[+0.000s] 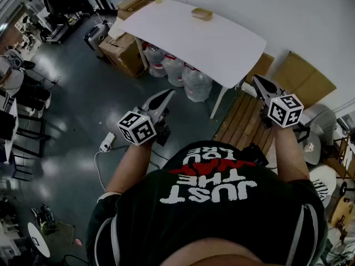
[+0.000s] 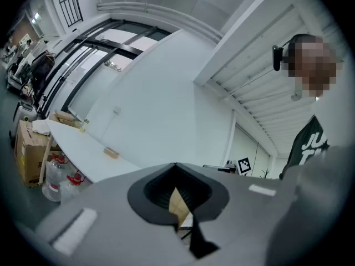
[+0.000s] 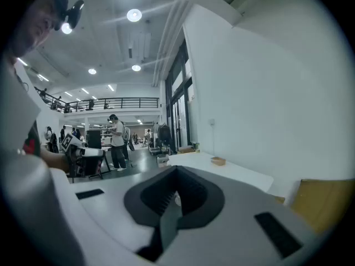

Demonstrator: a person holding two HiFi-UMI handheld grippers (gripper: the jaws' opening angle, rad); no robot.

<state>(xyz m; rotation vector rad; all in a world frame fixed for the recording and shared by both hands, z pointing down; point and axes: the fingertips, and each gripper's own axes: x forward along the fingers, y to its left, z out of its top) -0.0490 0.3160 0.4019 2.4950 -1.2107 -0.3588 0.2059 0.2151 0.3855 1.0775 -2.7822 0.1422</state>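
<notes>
In front of the person's black shirt [image 1: 222, 204], the left gripper [image 1: 170, 92] and right gripper [image 1: 256, 79] are closed and empty, held in mid-air since the white table [image 1: 222, 43] and its wooden block [image 1: 202, 14] stand well out of reach

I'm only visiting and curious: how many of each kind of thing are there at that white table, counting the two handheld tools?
Grippers: 2
Table: 1
Block: 1
Jugs: 3
Boxes: 2
Total: 9
</notes>
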